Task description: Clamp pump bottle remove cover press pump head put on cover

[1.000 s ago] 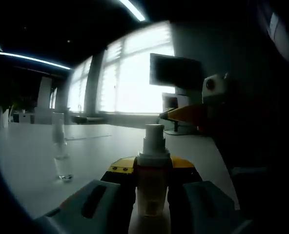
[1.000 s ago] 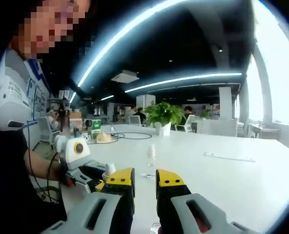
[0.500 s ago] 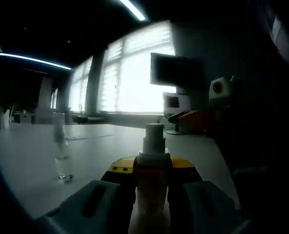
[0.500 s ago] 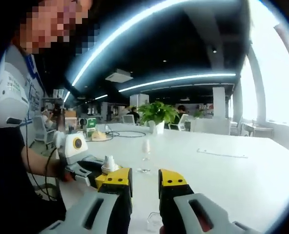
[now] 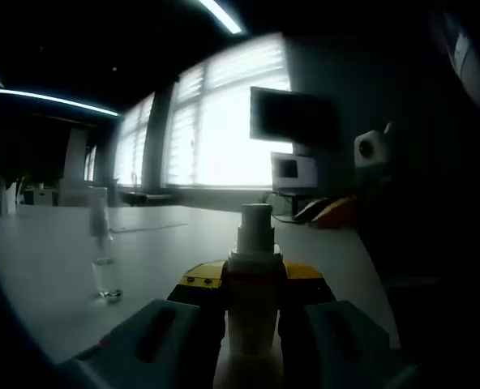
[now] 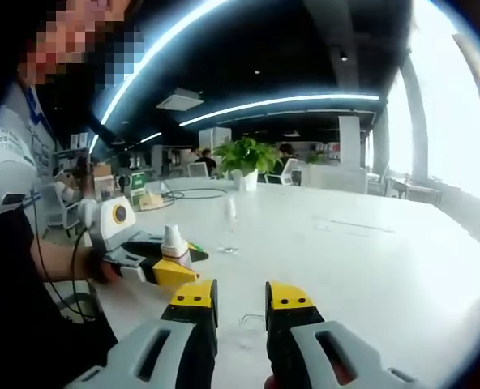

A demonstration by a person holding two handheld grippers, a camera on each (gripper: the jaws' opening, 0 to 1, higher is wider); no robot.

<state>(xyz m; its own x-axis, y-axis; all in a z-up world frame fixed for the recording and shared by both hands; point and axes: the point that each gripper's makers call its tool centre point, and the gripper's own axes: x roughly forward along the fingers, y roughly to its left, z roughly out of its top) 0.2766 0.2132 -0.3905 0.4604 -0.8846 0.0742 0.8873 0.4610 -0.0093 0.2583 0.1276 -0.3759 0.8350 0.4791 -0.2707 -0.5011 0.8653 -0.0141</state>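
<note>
White tabletop (image 6: 370, 251) spans an open office with bright windows at the right of the right gripper view. At lower centre of the left gripper view, the left gripper (image 5: 252, 296) is clenched around the pump bottle (image 5: 253, 267), its pump head uncovered; the clear cover (image 5: 102, 247) stands at left. Bottom centre of its own view, the right gripper (image 6: 240, 304) is released, holding nothing.

pump bottle (image 5: 253, 292) between left hand-held gripper (image 5: 252, 320) jaws; cover (image 5: 102, 247) on table (image 5: 45, 267), left

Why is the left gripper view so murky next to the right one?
Left gripper view: backlit by the bright windows, so the pump bottle reads as a dim silhouette. Right gripper view: evenly lit, table clear, fisheye bending the ceiling lights.
</note>
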